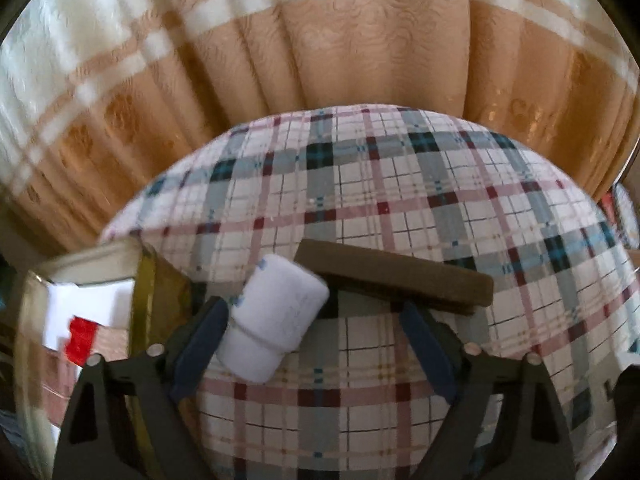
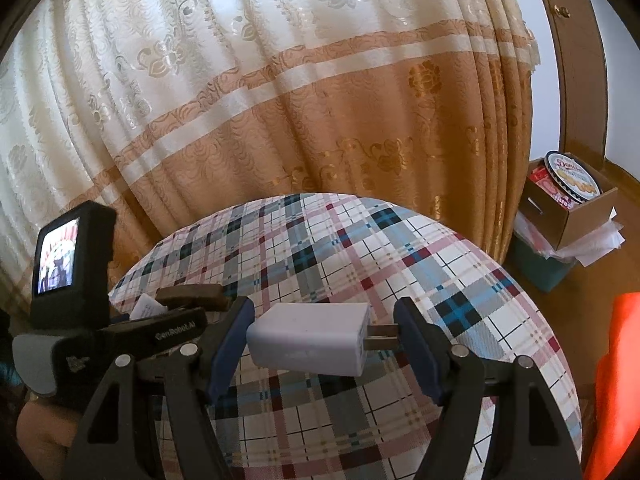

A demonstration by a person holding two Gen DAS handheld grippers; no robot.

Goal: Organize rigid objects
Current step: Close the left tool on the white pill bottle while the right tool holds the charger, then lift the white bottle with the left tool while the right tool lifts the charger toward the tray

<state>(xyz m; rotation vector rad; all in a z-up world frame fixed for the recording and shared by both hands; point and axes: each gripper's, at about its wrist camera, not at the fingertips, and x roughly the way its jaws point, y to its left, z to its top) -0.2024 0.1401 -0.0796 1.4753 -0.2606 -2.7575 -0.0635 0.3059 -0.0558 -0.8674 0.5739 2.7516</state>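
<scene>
In the left wrist view my left gripper is open over the plaid-covered table. A white plastic bottle lies tilted against its left finger, not clamped. A dark brown flat block lies just beyond the fingertips. In the right wrist view my right gripper is shut on a white USB charger, held lengthwise above the table, its metal prongs against the right finger. The brown block shows at the left, behind the left gripper's body.
A box with white and red items sits at the table's left edge. A beige and orange curtain hangs behind the table. A cardboard box with a cookie tin stands on the floor at the right. An orange object is at the right.
</scene>
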